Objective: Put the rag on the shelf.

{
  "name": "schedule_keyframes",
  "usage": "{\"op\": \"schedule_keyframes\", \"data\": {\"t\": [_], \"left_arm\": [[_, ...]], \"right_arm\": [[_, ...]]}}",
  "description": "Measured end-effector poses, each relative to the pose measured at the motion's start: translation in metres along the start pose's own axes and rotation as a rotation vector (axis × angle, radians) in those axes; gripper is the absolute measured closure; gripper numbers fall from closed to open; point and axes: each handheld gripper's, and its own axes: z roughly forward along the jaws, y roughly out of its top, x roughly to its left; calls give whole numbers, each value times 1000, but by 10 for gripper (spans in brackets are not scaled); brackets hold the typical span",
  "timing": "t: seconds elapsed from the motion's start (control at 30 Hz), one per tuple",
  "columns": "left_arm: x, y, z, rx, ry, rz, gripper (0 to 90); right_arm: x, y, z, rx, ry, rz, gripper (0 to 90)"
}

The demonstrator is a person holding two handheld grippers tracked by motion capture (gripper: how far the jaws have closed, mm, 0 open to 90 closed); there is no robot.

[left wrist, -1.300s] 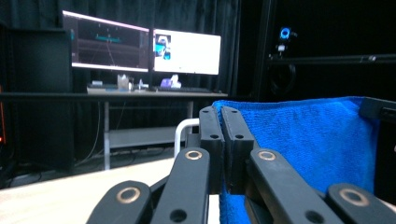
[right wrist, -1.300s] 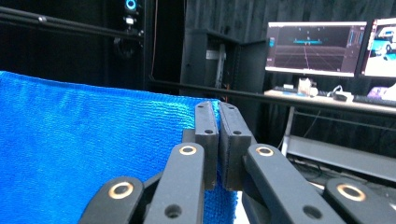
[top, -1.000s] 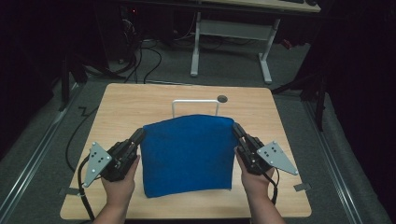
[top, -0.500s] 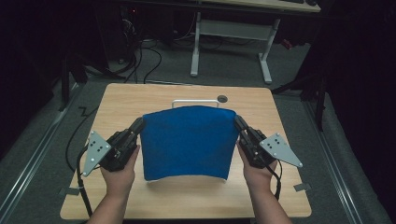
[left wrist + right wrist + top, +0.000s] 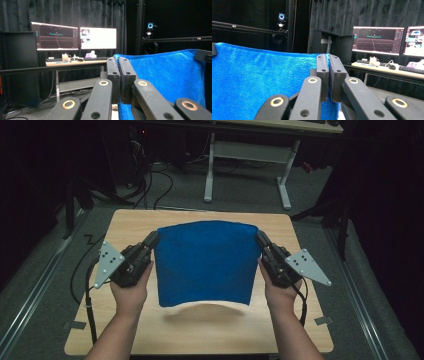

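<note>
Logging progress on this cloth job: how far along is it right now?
Done: both corners are gripped, the left hand-held gripper and right hand-held gripper each shut on the blue towel. In hand: it hangs spread between them above the table. Left: laying or folding it; no fold shows yet.

One camera looks down, two ride low.

The high camera sits above the near edge of the wooden table (image 5: 200, 330) and looks forward and down. Each gripper camera sits very close behind its own black jaws, just over the table, looking level. All three share the blue towel (image 5: 202, 262).
</note>
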Motion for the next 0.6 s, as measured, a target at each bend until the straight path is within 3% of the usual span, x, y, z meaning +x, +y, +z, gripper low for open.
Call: {"op": "schedule_keyframes", "data": {"t": [0.2, 0.4, 0.6], "left_arm": [[14, 4, 15, 20, 20, 9, 887], [25, 5, 37, 70, 30, 25, 888], [37, 11, 62, 100, 51, 45, 888]], "right_arm": [[-11, 8, 14, 15, -17, -8, 885], [-20, 16, 24, 23, -34, -2, 886], [-33, 23, 50, 44, -55, -3, 887]]}}
